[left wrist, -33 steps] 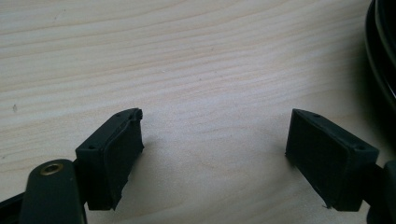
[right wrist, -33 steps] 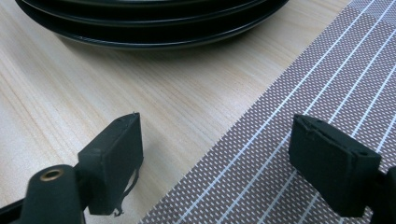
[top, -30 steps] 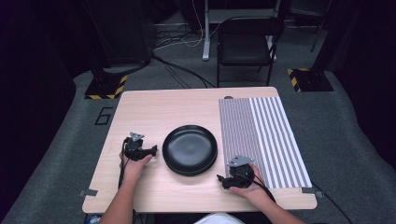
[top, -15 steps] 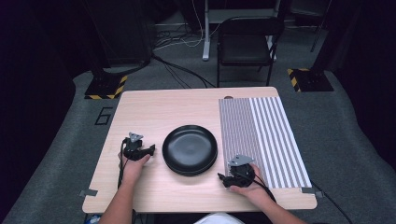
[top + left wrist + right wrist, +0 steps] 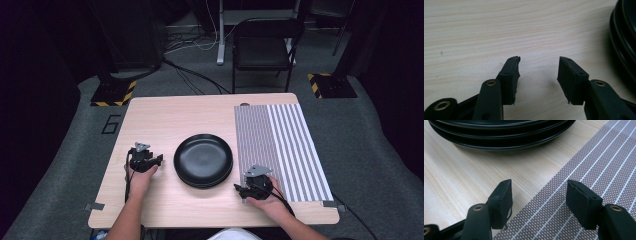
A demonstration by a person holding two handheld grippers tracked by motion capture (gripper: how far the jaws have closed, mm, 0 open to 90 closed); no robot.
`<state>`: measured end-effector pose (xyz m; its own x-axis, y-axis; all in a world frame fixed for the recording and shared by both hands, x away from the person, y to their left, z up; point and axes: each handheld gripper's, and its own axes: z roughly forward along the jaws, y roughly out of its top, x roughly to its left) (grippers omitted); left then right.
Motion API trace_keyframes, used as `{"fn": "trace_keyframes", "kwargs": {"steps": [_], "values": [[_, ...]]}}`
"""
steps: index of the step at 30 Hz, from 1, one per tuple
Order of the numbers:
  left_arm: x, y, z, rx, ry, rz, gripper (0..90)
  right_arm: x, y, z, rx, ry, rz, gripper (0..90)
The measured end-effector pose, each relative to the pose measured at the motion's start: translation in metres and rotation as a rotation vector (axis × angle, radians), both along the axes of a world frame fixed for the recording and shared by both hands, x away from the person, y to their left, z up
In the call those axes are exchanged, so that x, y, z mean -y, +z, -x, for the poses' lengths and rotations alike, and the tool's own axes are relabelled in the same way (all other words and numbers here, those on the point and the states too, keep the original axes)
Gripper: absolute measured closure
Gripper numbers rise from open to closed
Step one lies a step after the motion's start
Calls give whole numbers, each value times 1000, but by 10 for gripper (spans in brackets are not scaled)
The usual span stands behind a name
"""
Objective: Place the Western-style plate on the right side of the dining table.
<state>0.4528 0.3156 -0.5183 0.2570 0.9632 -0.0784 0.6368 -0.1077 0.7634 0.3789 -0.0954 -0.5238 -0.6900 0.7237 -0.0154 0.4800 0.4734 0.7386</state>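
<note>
A stack of black plates (image 5: 203, 160) sits in the middle of the wooden table (image 5: 170, 120). My left gripper (image 5: 156, 161) rests just left of the stack, open and empty; in the left gripper view its fingers (image 5: 511, 75) hover over bare wood with the plates' rim (image 5: 624, 37) at the right edge. My right gripper (image 5: 239, 189) sits at the stack's lower right, open and empty. In the right gripper view its fingers (image 5: 502, 200) straddle the edge of a striped placemat (image 5: 599, 165), with the plates (image 5: 499, 132) just ahead.
The grey striped placemat (image 5: 285, 145) covers the table's right side. A black folding chair (image 5: 262, 47) stands beyond the far edge, with cables on the floor. Yellow-black marked bases (image 5: 112, 92) stand on the floor at either side.
</note>
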Motion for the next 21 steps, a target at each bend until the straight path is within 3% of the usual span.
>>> {"fn": "trace_keyframes", "kwargs": {"steps": [2, 8, 11, 17, 21], "values": [[1, 5, 3, 18, 1, 20, 537, 0, 3, -1, 10, 3, 1, 389], [2, 10, 8, 22, -8, 31, 558, 0, 4, -2, 18, -7, -18, 420], [3, 12, 11, 21, -23, 36, 570, 0, 6, -3, 14, 8, -44, 419], [5, 15, 14, 32, -23, 19, 555, -1, 7, -3, -1, 19, -37, 422], [6, 17, 16, 23, -49, 50, 547, -1, 10, -5, -14, 13, -42, 433]]}}
